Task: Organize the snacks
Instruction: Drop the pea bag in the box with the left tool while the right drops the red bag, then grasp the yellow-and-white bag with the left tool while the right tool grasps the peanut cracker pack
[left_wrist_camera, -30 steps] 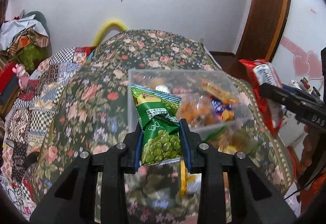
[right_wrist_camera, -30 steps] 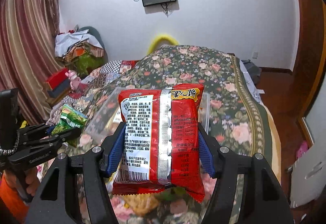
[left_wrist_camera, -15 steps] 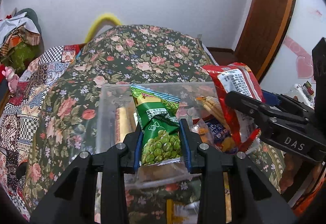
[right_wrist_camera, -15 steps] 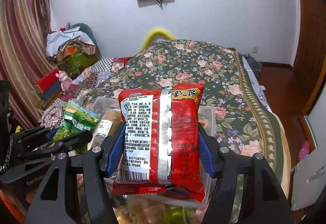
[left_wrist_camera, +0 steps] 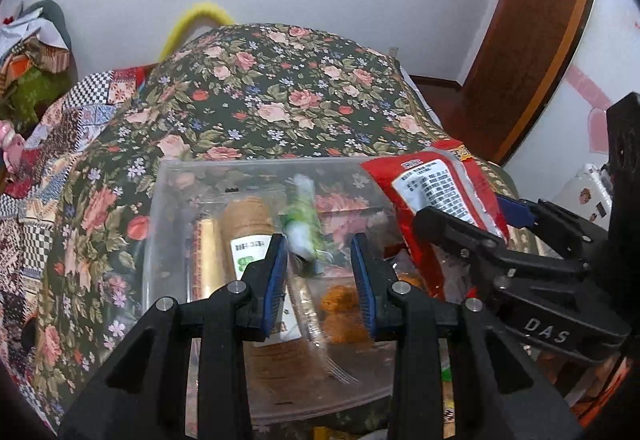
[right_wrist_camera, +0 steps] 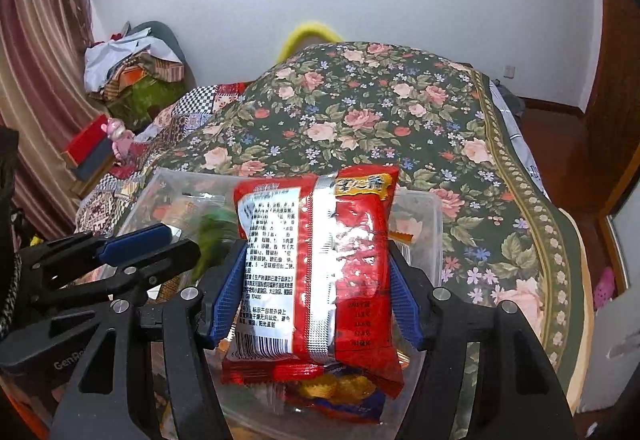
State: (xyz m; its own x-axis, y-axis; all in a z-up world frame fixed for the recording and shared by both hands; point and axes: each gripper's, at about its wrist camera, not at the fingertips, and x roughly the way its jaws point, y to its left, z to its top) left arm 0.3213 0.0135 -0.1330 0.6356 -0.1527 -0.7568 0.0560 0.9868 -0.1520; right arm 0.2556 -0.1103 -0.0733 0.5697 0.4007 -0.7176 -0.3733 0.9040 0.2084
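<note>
Since the left gripper (left_wrist_camera: 319,260) got opened, the small green pea packet (left_wrist_camera: 306,217) is dropped into the clear plastic bin (left_wrist_camera: 168,207). The red crinkly noodle bag (right_wrist_camera: 316,264) is still pinched by the right gripper (right_wrist_camera: 316,294), so that's next.

left tongs (left_wrist_camera: 320,268) parted; right tongs (right_wrist_camera: 316,292) clamped, held just beside them

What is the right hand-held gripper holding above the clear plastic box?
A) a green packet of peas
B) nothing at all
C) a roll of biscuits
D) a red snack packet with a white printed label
D: in the right wrist view the right hand-held gripper has its blue pads pressed on both sides of the red snack packet, above the clear plastic box.
</note>
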